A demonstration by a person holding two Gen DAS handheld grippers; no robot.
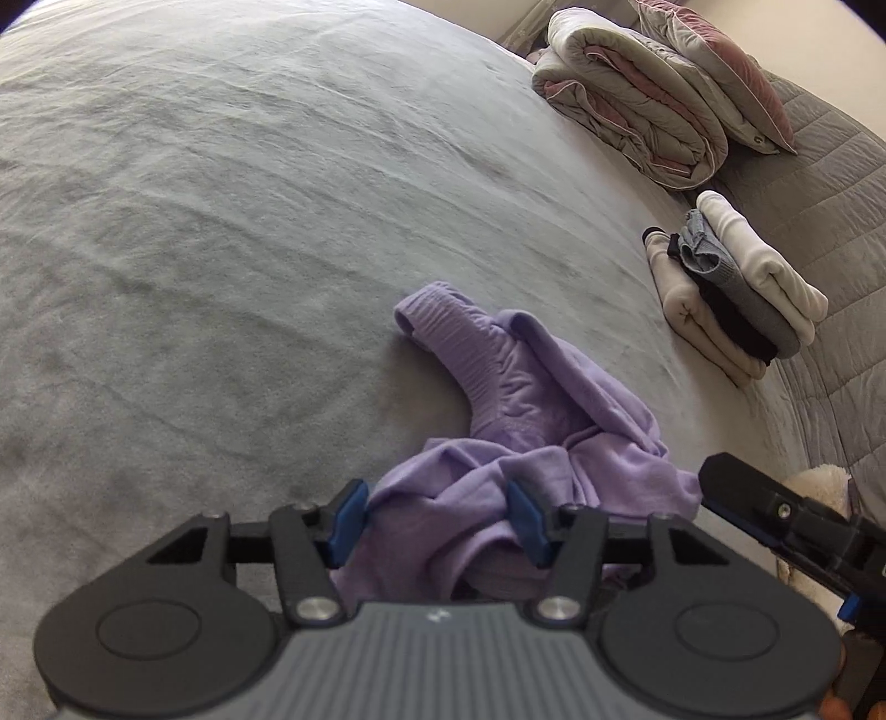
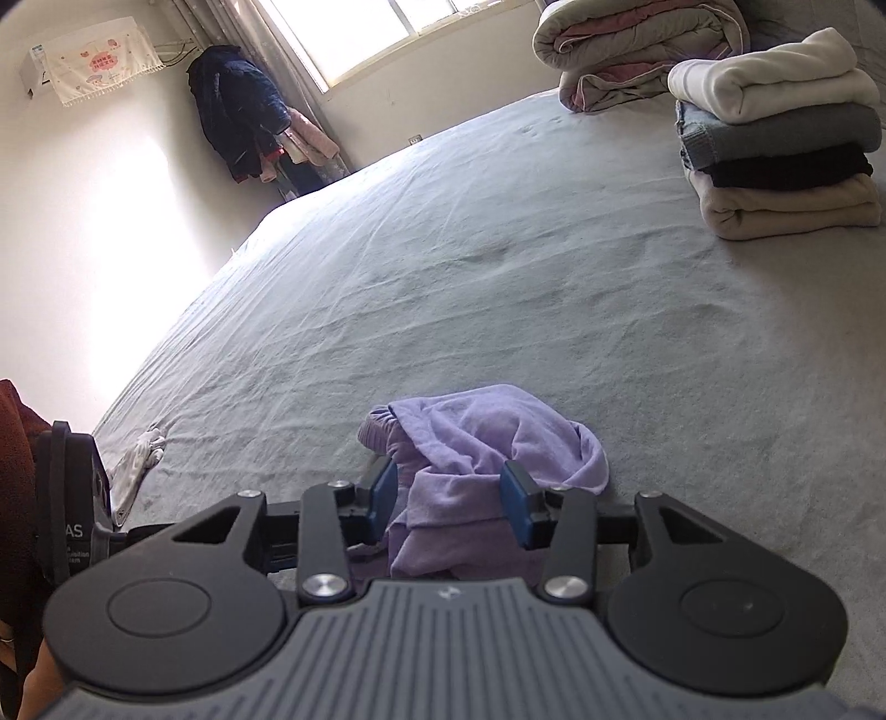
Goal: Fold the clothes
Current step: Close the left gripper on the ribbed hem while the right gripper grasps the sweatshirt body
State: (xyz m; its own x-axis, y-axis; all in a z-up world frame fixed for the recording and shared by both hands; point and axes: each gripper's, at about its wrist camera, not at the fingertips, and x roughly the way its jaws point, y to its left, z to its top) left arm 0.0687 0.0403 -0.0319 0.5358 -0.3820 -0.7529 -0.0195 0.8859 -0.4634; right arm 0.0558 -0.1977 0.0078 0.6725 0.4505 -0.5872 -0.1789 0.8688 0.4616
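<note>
A crumpled lilac garment [image 1: 520,421] lies in a heap on the grey bed sheet [image 1: 221,221], its ribbed waistband pointing away from me. My left gripper [image 1: 437,515] is open, its blue pads on either side of the heap's near folds, with cloth between them. In the right wrist view the same lilac garment [image 2: 487,443] sits just ahead, and my right gripper [image 2: 451,504] is open with its pads straddling a bunched fold. The right gripper's black body [image 1: 786,526] shows at the lower right of the left wrist view.
A stack of folded clothes [image 1: 731,282] [image 2: 781,133] rests near the bed's right side. A rolled duvet [image 1: 631,94] [image 2: 626,50] and a pillow [image 1: 720,61] lie behind it. A small white cloth [image 2: 135,459] lies at the bed's left edge. Coats [image 2: 243,111] hang in the corner.
</note>
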